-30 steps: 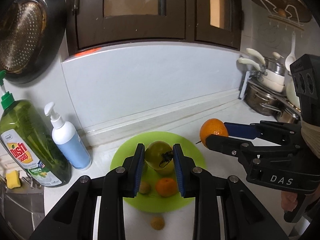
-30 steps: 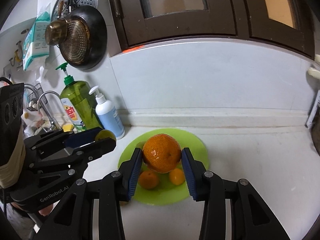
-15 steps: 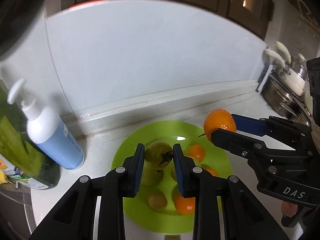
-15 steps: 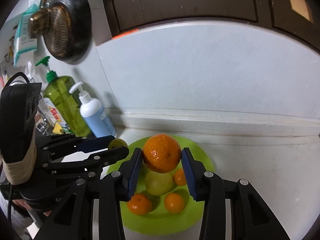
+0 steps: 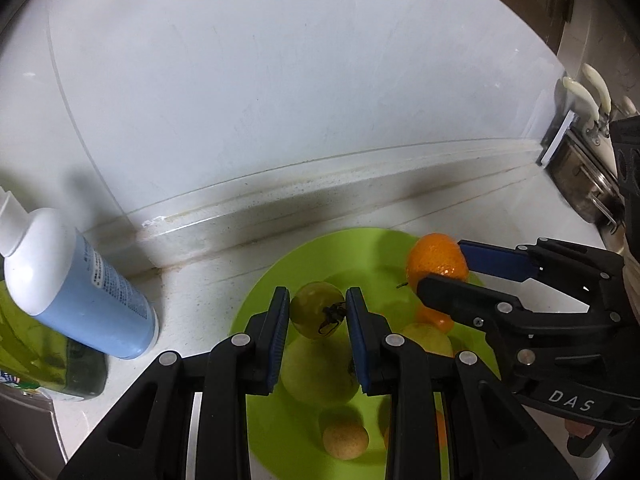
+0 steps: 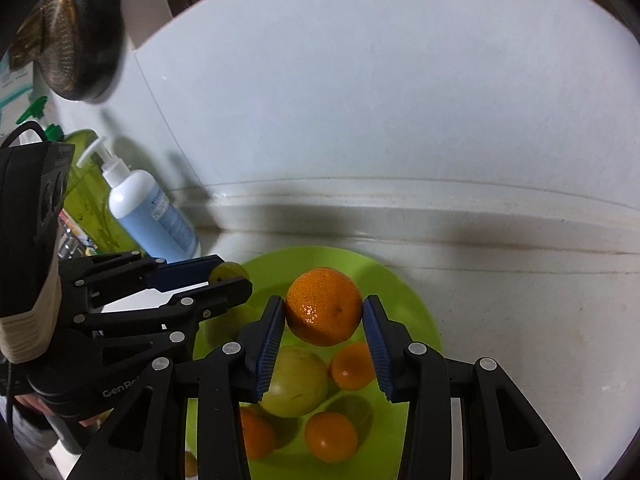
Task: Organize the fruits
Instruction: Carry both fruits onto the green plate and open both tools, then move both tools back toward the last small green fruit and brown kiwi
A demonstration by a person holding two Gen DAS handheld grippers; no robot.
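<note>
Green plate (image 6: 420,312) is already holding several fruits. Left gripper (image 5: 318,314) is clamping a green tomato (image 5: 316,312) and right gripper (image 6: 324,322) a mandarin (image 6: 324,306), both awaiting release above it

Both cameras sit on the hand-held grippers and look forward and steeply down along the fingers at close range. The left wrist view faces the green plate (image 5: 280,280) from its left side, with the white wall (image 5: 280,100) behind and the lotion bottle (image 5: 76,284) at its left edge. The right wrist view faces the same plate (image 6: 416,312) from its right side. Shared area: plate, wall, lotion bottle (image 6: 152,212). Each view also catches the other gripper: right gripper (image 5: 444,264) entering from the right, left gripper (image 6: 228,276) from the left.
</note>
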